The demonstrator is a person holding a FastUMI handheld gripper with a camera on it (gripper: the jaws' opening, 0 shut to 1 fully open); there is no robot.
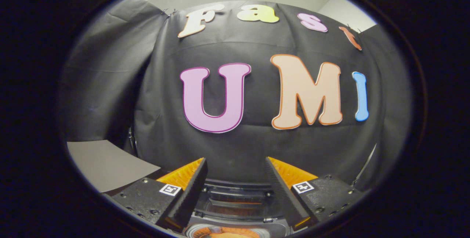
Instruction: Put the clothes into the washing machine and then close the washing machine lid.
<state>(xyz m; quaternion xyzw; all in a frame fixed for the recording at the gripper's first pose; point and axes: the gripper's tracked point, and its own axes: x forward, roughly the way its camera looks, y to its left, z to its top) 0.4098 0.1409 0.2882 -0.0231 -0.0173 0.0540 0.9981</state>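
Black cloth wall [235, 142] fills space ahead of my fingers, hanging upright. Grey desk [99, 164] surface beside wall, off to my fingers' left. My gripper [235, 179] spread wide, fingers [191, 190] well apart, holding nothing, pointing straight at wall. Cannot tell where clothes or washing machine sit, nor their long axis.

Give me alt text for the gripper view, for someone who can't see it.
The gripper is held level with its two fingers spread apart and nothing between them, pointing at the black cloth wall of the booth. A pale grey surface lies beside the fingers, in front of the wall.
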